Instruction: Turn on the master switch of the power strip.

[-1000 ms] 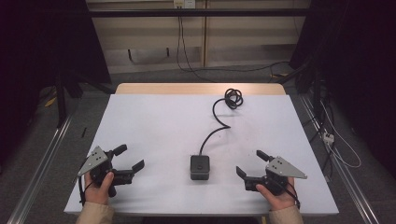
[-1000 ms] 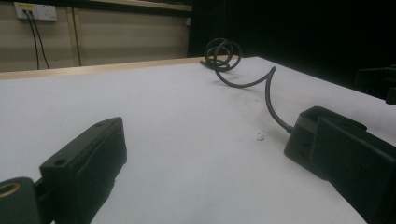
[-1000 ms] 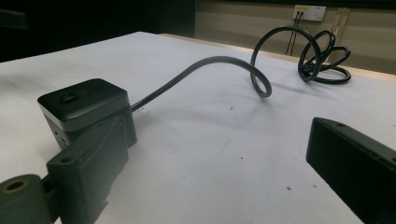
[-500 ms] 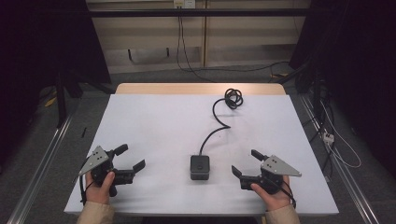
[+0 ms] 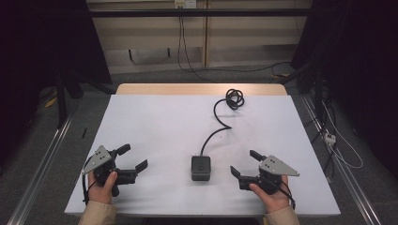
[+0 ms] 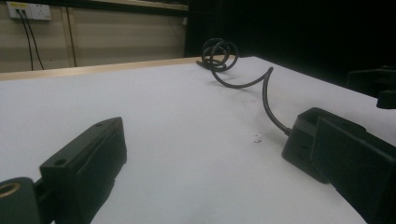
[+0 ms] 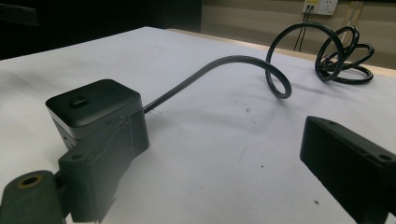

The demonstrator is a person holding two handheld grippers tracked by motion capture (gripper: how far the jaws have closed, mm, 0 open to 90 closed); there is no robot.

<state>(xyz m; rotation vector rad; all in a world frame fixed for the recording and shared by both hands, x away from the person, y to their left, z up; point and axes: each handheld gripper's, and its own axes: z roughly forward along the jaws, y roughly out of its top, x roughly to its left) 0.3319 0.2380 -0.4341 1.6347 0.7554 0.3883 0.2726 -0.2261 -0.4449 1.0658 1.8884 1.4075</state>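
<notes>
A small black box (image 5: 201,168) lies on the white table (image 5: 159,126) near its front edge. A black cable (image 5: 217,125) runs from it to a coil (image 5: 233,99) at the back. My left gripper (image 5: 133,157) rests open at the front left, well apart from the box. My right gripper (image 5: 243,162) is open just right of the box, not touching it. In the right gripper view the box (image 7: 93,105) sits close behind the left jaw, with the cable (image 7: 224,63) beyond. In the left gripper view the box (image 6: 301,140) is partly hidden by the right jaw.
The table's wooden back edge (image 5: 202,89) faces a wall with a socket (image 5: 185,3) and hanging cables. Metal rails (image 5: 40,164) run along both sides on the floor. Loose wires (image 5: 338,145) lie on the floor at the right.
My right gripper has slid a little to the left, closer to the box. The left gripper, the box and the cable have stayed put.
</notes>
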